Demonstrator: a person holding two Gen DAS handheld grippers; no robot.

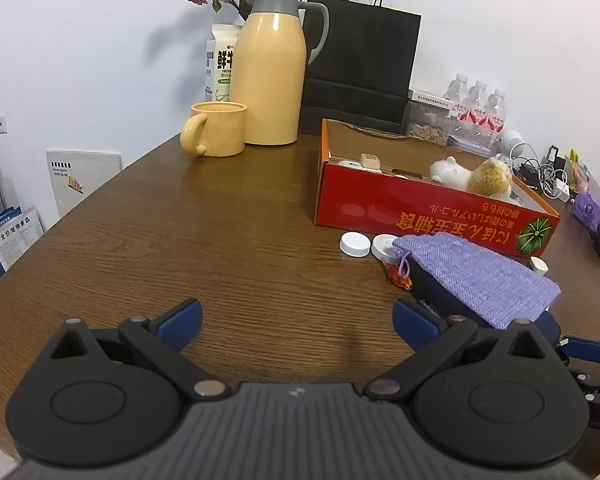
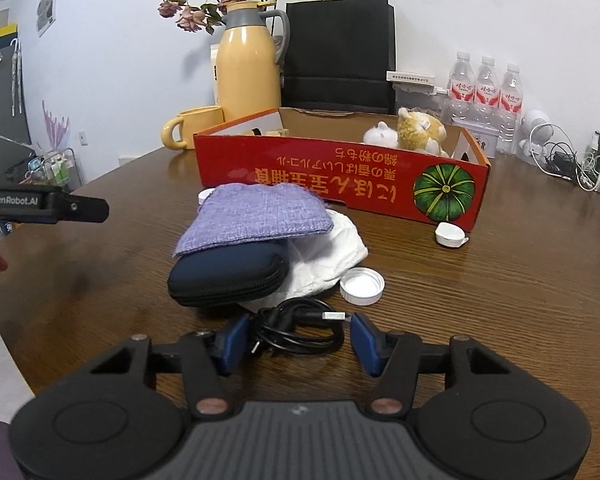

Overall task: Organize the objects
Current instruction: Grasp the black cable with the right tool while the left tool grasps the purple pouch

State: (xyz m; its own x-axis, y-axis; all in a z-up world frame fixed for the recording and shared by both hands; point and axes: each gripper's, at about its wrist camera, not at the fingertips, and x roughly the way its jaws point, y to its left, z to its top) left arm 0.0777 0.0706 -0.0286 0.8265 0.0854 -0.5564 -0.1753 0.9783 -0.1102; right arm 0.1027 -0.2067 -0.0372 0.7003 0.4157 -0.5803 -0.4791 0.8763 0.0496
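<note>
Cable (image 2: 296,330): a black coiled cord with a silver USB plug, lying on the near part of the brown wood-grain table (image 2: 500,280), between the blue pads of the right gripper (image 2: 298,338). Its jaws stand about half open around the coil; whether the pads touch it cannot be told.

Just beyond the cable sits a dark navy zip case (image 2: 226,276), oval and padded, with a lilac woven pouch (image 2: 256,216) draped over its far end and crumpled white cloth (image 2: 328,256) at its right. A ribbed white cap (image 2: 362,286) lies right of the case.

Farther off stands a shallow red box (image 2: 340,176) printed with upside-down orange East Asian characters and a green pumpkin. Plush toys (image 2: 412,132) sit inside.

At the far wall: a smooth yellow jug (image 2: 248,76) with grey collar, a matching mug (image 2: 192,130), dried roses, a black paper bag (image 2: 338,54), and bottles (image 2: 486,88) with red labels.

The left gripper (image 1: 298,326) hovers over bare wood, jaws wide and empty. From the right wrist view, its side reads "GenRobot.AI".
</note>
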